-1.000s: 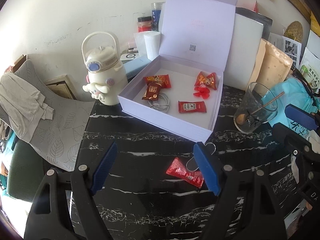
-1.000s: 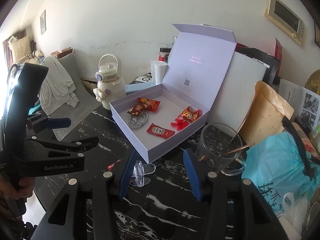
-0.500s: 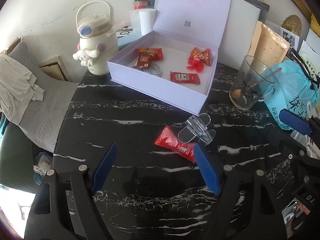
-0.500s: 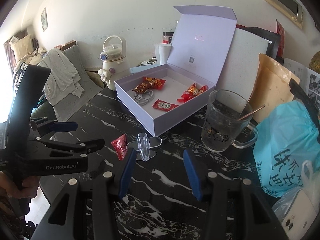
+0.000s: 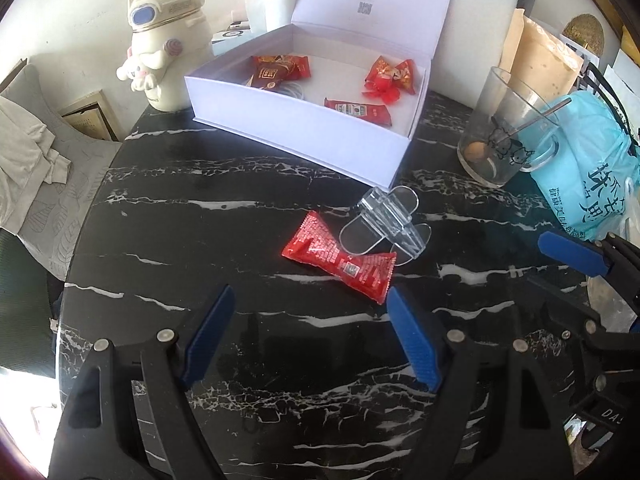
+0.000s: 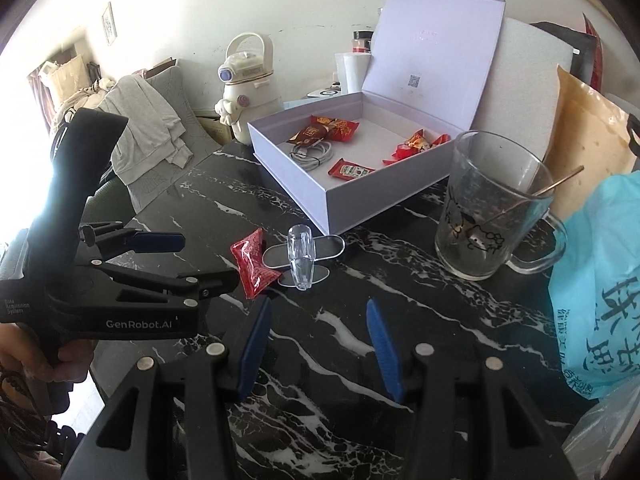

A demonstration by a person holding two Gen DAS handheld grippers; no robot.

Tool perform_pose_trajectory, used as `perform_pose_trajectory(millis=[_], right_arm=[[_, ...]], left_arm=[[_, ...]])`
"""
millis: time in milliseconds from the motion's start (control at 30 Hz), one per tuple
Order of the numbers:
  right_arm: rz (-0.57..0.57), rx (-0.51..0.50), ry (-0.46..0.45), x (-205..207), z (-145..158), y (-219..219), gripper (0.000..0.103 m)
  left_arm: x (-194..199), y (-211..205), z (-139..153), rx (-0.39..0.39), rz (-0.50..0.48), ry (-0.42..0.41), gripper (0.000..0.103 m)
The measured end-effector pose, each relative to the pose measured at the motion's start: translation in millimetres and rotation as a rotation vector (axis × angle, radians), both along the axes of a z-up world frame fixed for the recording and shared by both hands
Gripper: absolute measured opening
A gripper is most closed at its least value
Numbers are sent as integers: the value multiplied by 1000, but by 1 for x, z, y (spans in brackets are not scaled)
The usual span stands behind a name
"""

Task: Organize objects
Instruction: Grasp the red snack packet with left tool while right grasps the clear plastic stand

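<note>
A red snack packet lies on the black marble table, touching a clear acrylic stand; both also show in the right wrist view, the packet and the stand. Behind them sits an open white box holding red packets and a coiled cable. My left gripper is open and empty, just short of the packet. My right gripper is open and empty, just short of the stand.
A glass mug with a stick stands right of the box, beside a blue plastic bag. A cream kettle stands left of the box. A brown paper bag leans at the back right. A chair with cloth stands left.
Both grippers have moved down and closer to the table; the packet and the clear stand now sit larger and nearer the fingertips. Both stay open.
</note>
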State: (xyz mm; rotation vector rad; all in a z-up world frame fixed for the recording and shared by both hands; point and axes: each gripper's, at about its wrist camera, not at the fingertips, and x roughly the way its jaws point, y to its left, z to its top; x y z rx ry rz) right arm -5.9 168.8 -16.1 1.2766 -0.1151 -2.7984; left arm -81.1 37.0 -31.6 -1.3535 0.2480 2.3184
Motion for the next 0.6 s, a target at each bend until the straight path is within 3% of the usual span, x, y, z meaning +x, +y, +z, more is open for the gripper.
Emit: perform_pose_trajectory(millis=[267,600], right_arm=[[20,-13,-12,-15,-9,4,50],[32,-6,-29,-32,-13,4,50]], left_arm=[[-13,5,-13,41,18,-46,78],[-27,14,-25,-7,30,-47,71]])
